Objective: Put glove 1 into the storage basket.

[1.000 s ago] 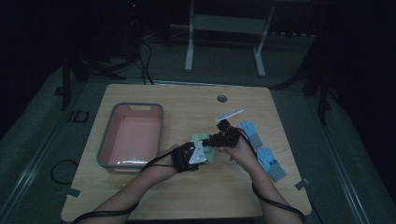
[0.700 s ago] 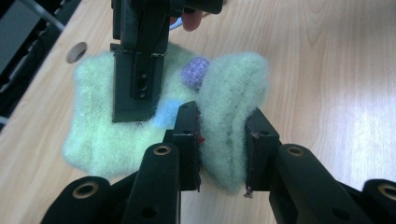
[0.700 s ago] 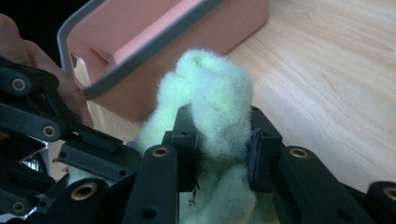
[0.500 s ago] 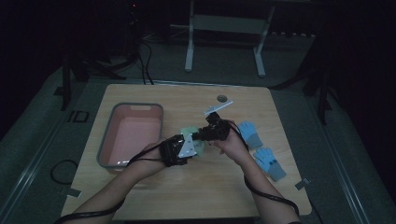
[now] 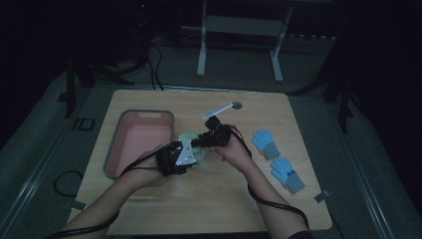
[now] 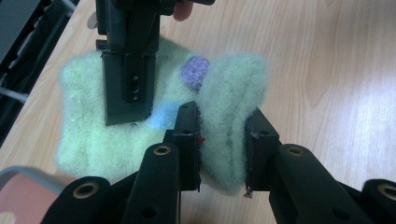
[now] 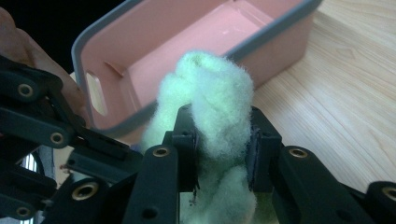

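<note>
I have both tongs clamped on the fuzzy green glove (image 6: 224, 116): the left tongs (image 6: 223, 149) pinch one fold, the right tongs (image 7: 223, 149) a bunched wad, just beside the pink bin (image 7: 196, 42) above the worktop (image 5: 224, 199). It looks light, soft and floppy, so it should sag and stretch. I'd grip thick bunched fabric, not loose fuzz.

One pale green fuzzy glove (image 5: 191, 144), two blue gloves (image 5: 263, 142), one pink bin (image 5: 115, 158).

Fuzzy green fleece glove (image 6: 224, 107), seemingly smooth plastic bin (image 7: 196, 42), wood table (image 6: 327, 70)
</note>
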